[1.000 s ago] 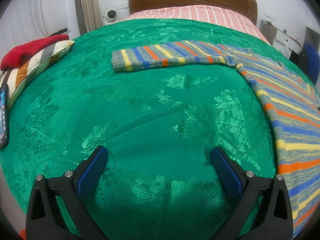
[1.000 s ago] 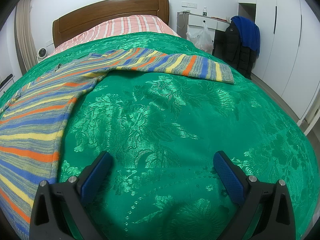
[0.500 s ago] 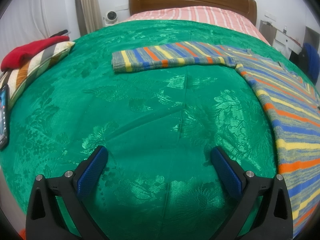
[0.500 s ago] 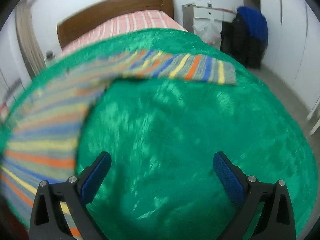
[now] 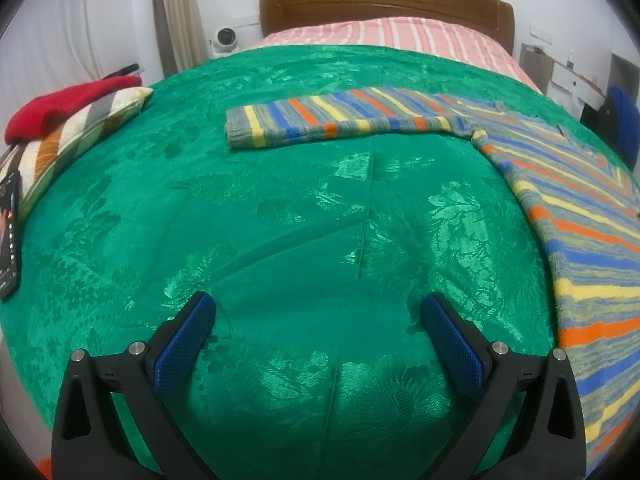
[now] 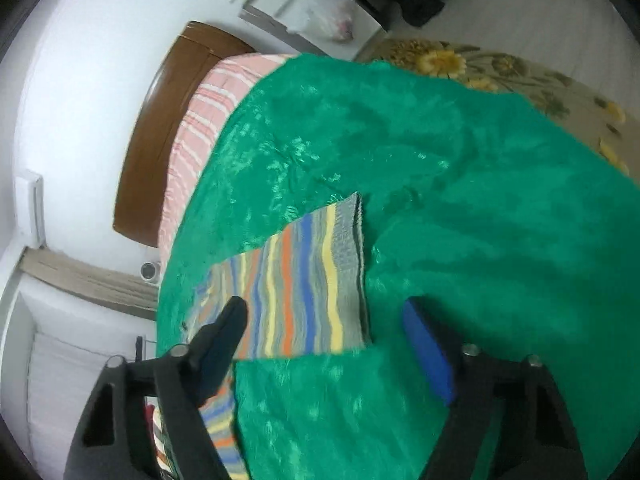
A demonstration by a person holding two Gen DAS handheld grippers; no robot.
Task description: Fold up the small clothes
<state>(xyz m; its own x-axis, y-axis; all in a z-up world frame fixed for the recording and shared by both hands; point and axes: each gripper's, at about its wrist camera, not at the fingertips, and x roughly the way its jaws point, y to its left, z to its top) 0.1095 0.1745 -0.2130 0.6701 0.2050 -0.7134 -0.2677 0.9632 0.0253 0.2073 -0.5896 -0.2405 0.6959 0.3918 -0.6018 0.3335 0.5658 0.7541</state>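
A striped knit sweater (image 5: 580,216) in blue, yellow, orange and grey lies flat on the green bedspread (image 5: 304,232). Its one sleeve (image 5: 336,124) stretches to the left in the left wrist view. My left gripper (image 5: 316,320) hangs open over bare green cloth, well short of that sleeve. In the right wrist view the picture is rolled and blurred. There the other sleeve's grey cuff (image 6: 348,240) lies just ahead of my right gripper (image 6: 324,312). Its jaws are closing, the sleeve end sits between them, and the pads do not press on it.
A striped cushion (image 5: 76,132) with a red garment (image 5: 60,104) on it sits at the bed's left edge, beside a phone (image 5: 10,232). The wooden headboard (image 5: 384,4) and pink striped sheet (image 5: 400,36) lie beyond. A floral floor covering (image 6: 500,68) lies beyond the bed's right edge.
The right gripper has swung over to the sleeve's cuff, rolled sideways, and its jaws have narrowed. The left gripper has stayed still.
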